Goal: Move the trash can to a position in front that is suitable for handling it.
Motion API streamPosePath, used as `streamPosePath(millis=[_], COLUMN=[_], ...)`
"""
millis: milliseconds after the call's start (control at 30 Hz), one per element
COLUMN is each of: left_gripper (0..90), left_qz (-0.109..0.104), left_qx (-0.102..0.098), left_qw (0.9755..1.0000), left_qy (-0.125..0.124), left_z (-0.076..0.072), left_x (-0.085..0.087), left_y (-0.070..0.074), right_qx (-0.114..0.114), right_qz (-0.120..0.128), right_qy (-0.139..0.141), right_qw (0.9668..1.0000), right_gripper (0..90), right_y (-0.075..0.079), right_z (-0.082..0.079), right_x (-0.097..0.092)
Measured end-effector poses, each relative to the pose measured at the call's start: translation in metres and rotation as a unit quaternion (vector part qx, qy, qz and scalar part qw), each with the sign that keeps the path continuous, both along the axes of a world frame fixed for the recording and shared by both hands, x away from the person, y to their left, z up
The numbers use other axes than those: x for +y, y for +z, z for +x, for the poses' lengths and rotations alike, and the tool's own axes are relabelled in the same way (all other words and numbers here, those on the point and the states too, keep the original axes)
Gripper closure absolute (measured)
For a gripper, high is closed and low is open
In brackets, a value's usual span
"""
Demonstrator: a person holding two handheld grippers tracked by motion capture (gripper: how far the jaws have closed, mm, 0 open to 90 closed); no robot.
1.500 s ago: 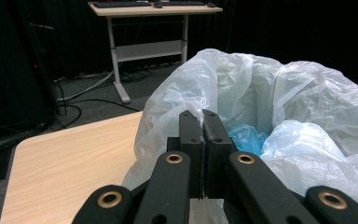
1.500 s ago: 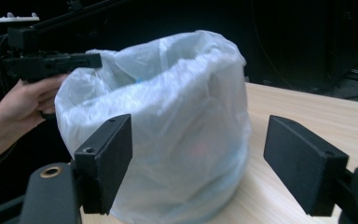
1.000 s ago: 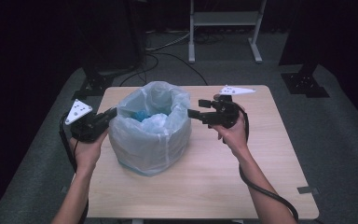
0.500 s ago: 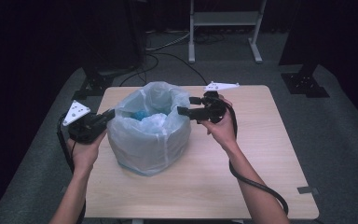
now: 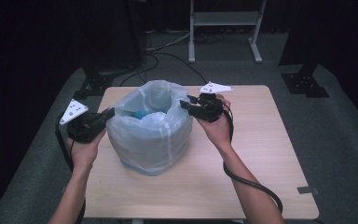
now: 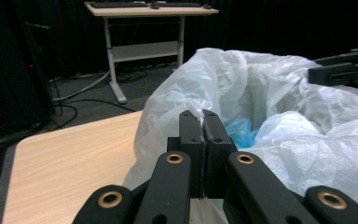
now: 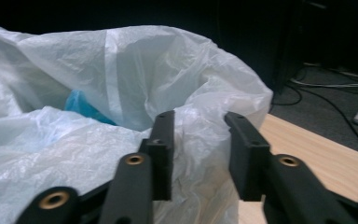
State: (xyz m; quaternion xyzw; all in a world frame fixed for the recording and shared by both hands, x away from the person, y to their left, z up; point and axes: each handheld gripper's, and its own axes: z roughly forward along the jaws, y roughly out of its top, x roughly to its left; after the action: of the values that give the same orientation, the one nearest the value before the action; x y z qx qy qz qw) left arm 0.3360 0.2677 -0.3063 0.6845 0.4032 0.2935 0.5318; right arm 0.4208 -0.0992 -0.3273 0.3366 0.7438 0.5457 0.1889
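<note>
My left gripper (image 6: 203,122) pinching bin liner (image 5: 150,122) rim | my right gripper (image 7: 199,140) just closing, jaws astride opposite rim, gap remaining

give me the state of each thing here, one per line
plastic bag: mouth open, upright on the table, rim folded outward
blue item: inside the bag, partly hidden
left gripper: shut on the bag's rim
right gripper: jaws have just been closing, bag rim between them, gap left
table: bearing the bag
</note>
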Motion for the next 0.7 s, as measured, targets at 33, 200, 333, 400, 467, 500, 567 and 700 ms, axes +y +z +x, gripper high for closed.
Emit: streamPosePath(millis=[33,200,333,400,467,500,567,700], left_gripper=[89.2,89.2,89.2,89.2,89.2,89.2,89.2,89.2], left_qz=[-0.003,-0.011,-0.014,-0.028,-0.037,-0.037,-0.042,-0.051], left_qx=[0.0,-0.001,0.0,0.007,0.01,0.01,0.013,0.016], left_qw=[1.0,0.9998,0.9995,0.9987,0.998,0.998,0.9973,0.9955], left_qy=[-0.003,-0.014,-0.027,-0.043,-0.051,-0.051,-0.058,-0.079], left_z=[0.0,0.002,0.005,0.008,0.01,0.01,0.011,0.013], left_x=[-0.001,-0.008,-0.015,-0.02,-0.023,-0.023,-0.027,-0.039], left_y=[0.001,0.007,0.012,0.016,0.019,0.019,0.021,0.027], right_qx=[0.001,0.014,0.022,0.029,0.035,0.035,0.044,0.053], right_qz=[0.002,0.01,0.01,0.014,0.025,0.025,0.036,0.064], right_qy=[-0.005,-0.021,-0.016,-0.018,-0.015,-0.015,-0.009,0.001], right_qw=[1.0,0.9996,0.9996,0.9993,0.999,0.999,0.9983,0.9965], right_gripper=[69.2,81.9,88.0,89.4,89.7,89.7,89.8,89.8], right_y=[0.0,0.004,0.01,0.014,0.017,0.017,0.02,0.032], right_z=[0.0,0.001,0.0,0.0,0.0,0.0,0.0,-0.004], right_x=[0.0,-0.002,0.0,0.002,0.002,0.002,0.004,0.009])
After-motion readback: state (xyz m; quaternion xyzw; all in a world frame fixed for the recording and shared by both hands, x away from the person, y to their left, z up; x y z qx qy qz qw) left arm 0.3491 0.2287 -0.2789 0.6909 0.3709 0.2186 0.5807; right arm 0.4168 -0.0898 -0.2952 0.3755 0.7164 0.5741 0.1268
